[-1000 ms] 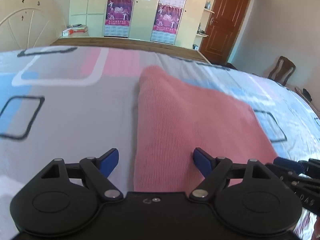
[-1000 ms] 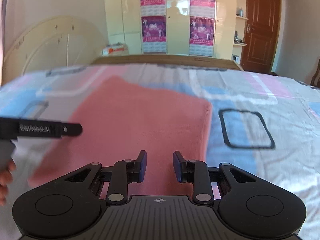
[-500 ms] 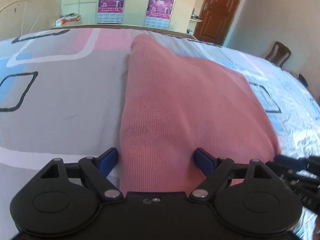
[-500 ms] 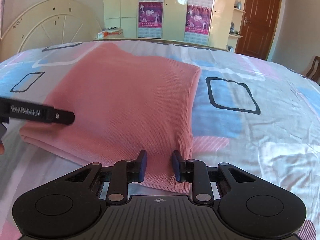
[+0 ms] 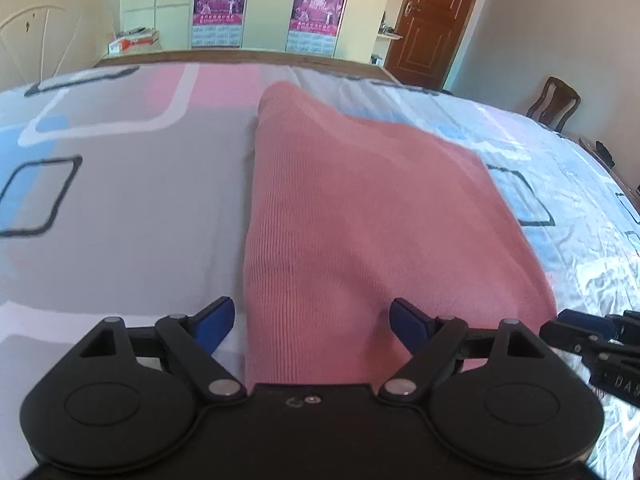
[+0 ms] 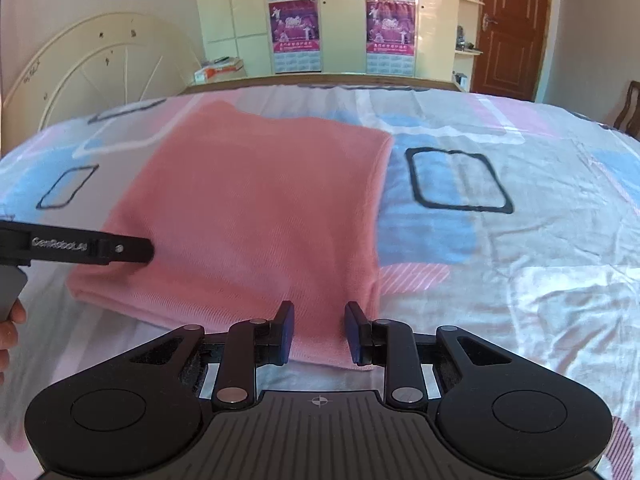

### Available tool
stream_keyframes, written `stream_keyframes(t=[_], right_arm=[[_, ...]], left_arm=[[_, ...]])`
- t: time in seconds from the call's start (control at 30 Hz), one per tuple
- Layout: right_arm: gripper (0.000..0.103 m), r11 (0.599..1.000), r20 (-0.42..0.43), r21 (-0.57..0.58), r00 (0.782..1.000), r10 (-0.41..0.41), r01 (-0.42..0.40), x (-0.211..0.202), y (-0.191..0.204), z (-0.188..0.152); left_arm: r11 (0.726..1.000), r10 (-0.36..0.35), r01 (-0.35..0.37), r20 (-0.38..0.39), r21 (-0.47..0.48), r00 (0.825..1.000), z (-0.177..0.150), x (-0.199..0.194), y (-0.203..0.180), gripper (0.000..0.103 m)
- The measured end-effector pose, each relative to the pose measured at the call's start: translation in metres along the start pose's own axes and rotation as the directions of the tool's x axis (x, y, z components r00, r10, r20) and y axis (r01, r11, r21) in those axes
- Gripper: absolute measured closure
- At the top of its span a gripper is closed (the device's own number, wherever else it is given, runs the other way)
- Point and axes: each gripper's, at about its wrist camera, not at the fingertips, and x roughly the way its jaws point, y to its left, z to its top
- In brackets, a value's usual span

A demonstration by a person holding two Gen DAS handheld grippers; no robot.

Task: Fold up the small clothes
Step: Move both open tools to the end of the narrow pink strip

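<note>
I have a pink cloth (image 5: 360, 216) lying folded on the bed (image 5: 120, 208), a flat ribbed rectangle on the patterned sheet, with a rounded fold down its left side in my left wrist view. It sits roughly midway across the bed, its near edge close to me and its far edge well short of the footboard (image 6: 320, 79).

My left gripper (image 5: 312, 320) is wide open, the blue pads (image 5: 214, 318) spread well apart. The near left corner of the cloth lies between them; I cannot tell whether the pads touch the fabric or hang just above it. The left pad sits over bare sheet just beside the fold, the right pad over the cloth.

My right gripper (image 6: 319, 332) has its fingers narrow but not closed, a clear gap between the pads (image 6: 286, 332). The near right corner of the cloth lies in that gap, and the layered edge shows just below the pads. Nothing is pinched there as far as I can see.

In the right wrist view the left gripper's finger (image 6: 100, 247) reaches in from the left over the cloth's near left part, with a bit of my hand (image 6: 10, 328) at the frame edge.

Beyond the bed stand a pale wardrobe (image 6: 344, 20) with purple posters (image 6: 294, 26), a brown door (image 6: 512, 28), a cream headboard (image 6: 108, 76) against the wall and a chair (image 5: 554, 102)
</note>
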Motion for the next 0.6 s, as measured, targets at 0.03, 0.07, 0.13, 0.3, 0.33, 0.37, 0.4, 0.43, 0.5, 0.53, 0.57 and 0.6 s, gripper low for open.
stream_keyframes(t=[0.03,0.07,0.13,0.3,0.33,0.37,0.4,0.43,0.5,0.53,0.57,0.6], right_arm=[[0.075,1.0,0.006,0.008,1.0,0.001,-0.001,-0.003,-0.002,0.002],[0.075,1.0,0.01,0.019,1.0,0.003,-0.003,-0.004,-0.005,0.004],[0.075,0.999,0.015,0.043,1.0,0.009,-0.01,-0.006,-0.01,0.01],[0.075,0.998,0.053,0.058,0.999,0.013,-0.016,-0.005,-0.015,0.031],[0.075,0.999,0.063,0.05,0.998,0.015,-0.018,-0.005,-0.013,0.036],[0.075,0.999,0.072,0.039,0.997,0.016,-0.019,-0.003,-0.011,0.041],[0.075,0.999,0.08,0.028,0.997,0.018,-0.021,0.0,-0.008,0.046],[0.075,0.999,0.088,0.023,0.996,0.023,-0.025,0.003,-0.006,0.051],[0.075,0.999,0.094,0.023,0.995,0.025,-0.027,0.013,-0.003,0.06],[0.075,0.999,0.091,0.026,0.995,0.027,-0.029,0.018,-0.003,0.062],[0.075,0.999,0.085,0.028,0.996,0.025,-0.028,0.025,-0.003,0.064],[0.075,0.999,0.077,0.027,0.997,0.017,-0.019,0.031,-0.004,0.064]], left_arm=[[1.0,0.002,-0.002,0.009,0.01,1.0,0.003,-0.003,-0.001,0.019],[1.0,0.002,-0.002,0.017,0.018,1.0,0.005,-0.005,-0.003,0.019],[1.0,0.0,-0.001,0.027,0.029,1.0,0.012,-0.006,-0.005,0.018],[1.0,-0.005,0.004,0.05,0.014,0.999,0.031,-0.004,-0.007,0.017],[1.0,-0.004,0.003,0.057,0.016,0.998,0.035,-0.002,-0.008,0.017],[1.0,-0.004,0.003,0.06,0.018,0.998,0.039,0.001,-0.009,0.017],[1.0,-0.005,0.004,0.062,0.017,0.998,0.042,0.004,-0.011,0.017],[1.0,-0.006,0.005,0.067,0.015,0.998,0.045,0.007,-0.011,0.017],[1.0,0.004,-0.005,0.069,0.015,0.998,0.049,0.015,-0.013,0.017],[1.0,0.008,-0.008,0.065,0.015,0.998,0.05,0.02,-0.013,0.017],[1.0,0.011,-0.012,0.057,0.015,0.998,0.05,0.026,-0.013,0.017],[1.0,0.019,-0.02,0.047,0.017,0.999,0.05,0.031,-0.013,0.017]])
